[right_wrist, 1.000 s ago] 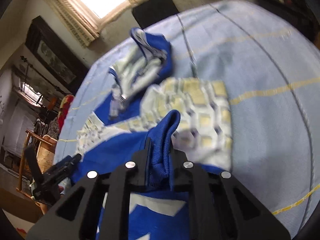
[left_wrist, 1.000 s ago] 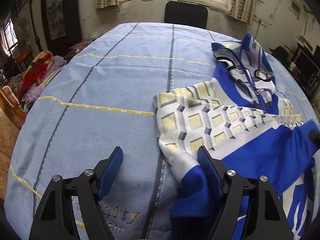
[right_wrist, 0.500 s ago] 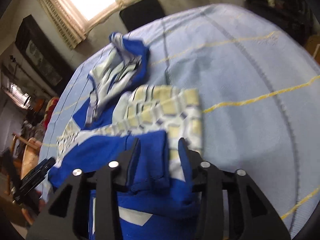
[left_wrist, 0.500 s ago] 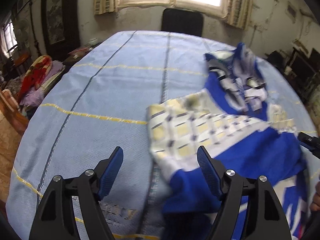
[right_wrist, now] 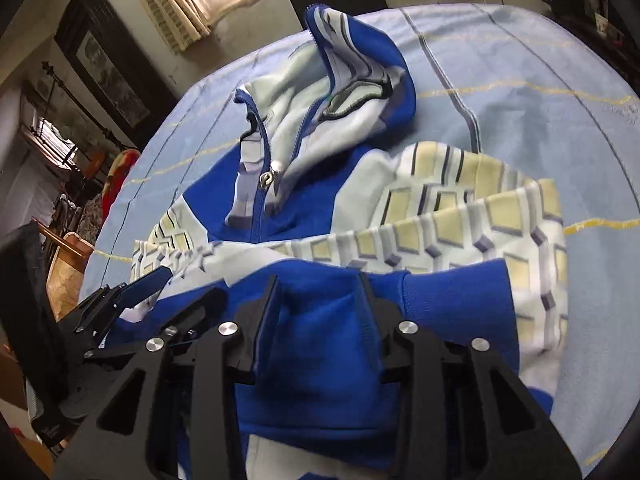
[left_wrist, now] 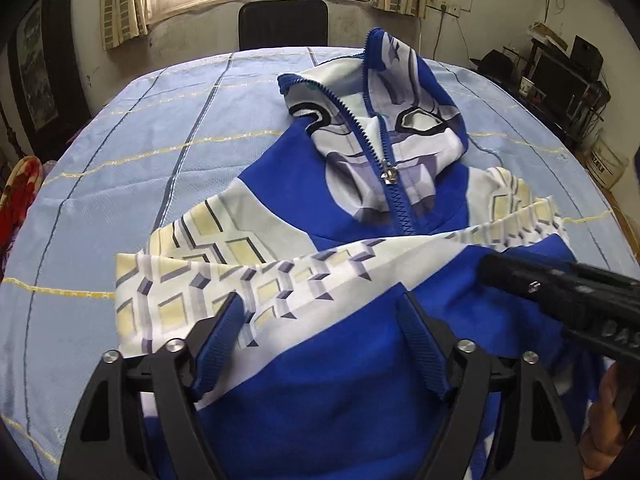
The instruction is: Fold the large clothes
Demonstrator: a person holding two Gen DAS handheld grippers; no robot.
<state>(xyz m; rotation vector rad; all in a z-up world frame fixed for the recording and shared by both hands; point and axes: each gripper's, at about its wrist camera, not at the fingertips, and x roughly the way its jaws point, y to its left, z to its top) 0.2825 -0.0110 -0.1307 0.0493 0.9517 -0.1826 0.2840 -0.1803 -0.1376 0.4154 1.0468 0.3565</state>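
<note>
A blue zip-up hooded jacket (left_wrist: 288, 184) with yellow-and-white patterned sleeves lies face up on the table, hood (left_wrist: 404, 92) at the far end. Both sleeves are folded across its chest. My left gripper (left_wrist: 320, 300) hovers over the blue lower part of one sleeve; its jaws are opening and nothing is pinched between them. My right gripper (right_wrist: 318, 284) straddles the blue cuff (right_wrist: 320, 328), which lies flat on the jacket (right_wrist: 312, 184). Its jaws are closing a little and do not visibly squeeze the cloth. The left gripper (right_wrist: 176, 292) also shows at the left of that view.
A light blue cloth with yellow lines (left_wrist: 120, 184) covers the table. A black chair (left_wrist: 284, 24) stands at the far end under the window. Shelves with clutter (left_wrist: 560, 80) are to the right, and a hand (left_wrist: 608, 420) shows at the lower right.
The right gripper carried the blue cuff across the jacket, then let it go. The left gripper moved right, from the bare cloth to above the folded sleeves.
</note>
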